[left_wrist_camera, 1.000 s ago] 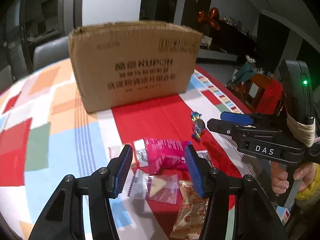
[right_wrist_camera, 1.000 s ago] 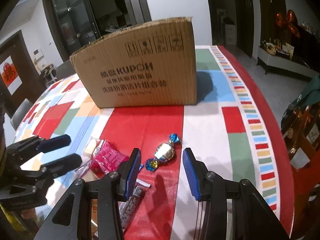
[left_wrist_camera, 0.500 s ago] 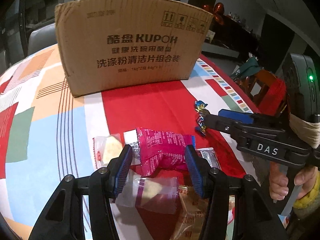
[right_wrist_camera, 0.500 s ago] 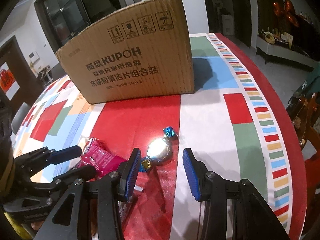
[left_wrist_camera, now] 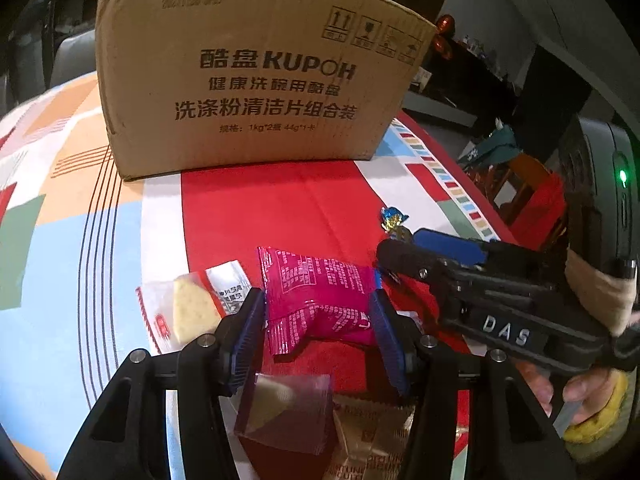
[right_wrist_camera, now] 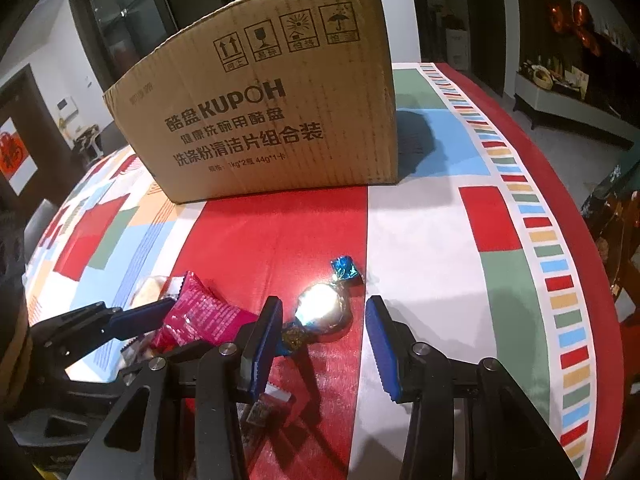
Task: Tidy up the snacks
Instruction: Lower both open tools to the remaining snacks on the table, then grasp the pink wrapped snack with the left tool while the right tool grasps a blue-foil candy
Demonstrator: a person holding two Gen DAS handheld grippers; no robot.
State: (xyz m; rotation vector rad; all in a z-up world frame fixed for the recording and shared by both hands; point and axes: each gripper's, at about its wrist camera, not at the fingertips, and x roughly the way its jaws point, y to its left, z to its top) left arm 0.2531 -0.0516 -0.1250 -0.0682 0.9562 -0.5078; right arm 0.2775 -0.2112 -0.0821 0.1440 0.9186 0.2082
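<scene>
Jaws first: the left gripper (left_wrist_camera: 318,322) is closing on the crinkly magenta foil snack packet (left_wrist_camera: 320,300), blue pads already touching both sides and the wrapper bunching between them, while the right gripper (right_wrist_camera: 320,338) sits open around the gold foil-wrapped candy with blue twisted ends (right_wrist_camera: 323,308), one pad about at the near twist, the other clear of it. Both snacks lie on the table just in front of the big brown cardboard box with black print (left_wrist_camera: 256,76), which I'd guess is where they go. What could go wrong imo: the packet is puffy and slick, so a pinch at the edge might let it squirt out or drag the clear-wrapped cracker (left_wrist_camera: 192,308) beside it. The candy is round and sits off-centre, so closing could roll it away or grab only a twist. The two grippers are also really close together, so they could bump. The surface is a glossy tablecloth (right_wrist_camera: 420,240) in red, white, blue and green blocks. The room's dim, with dark doors and a cluttered sideboard behind.
</scene>
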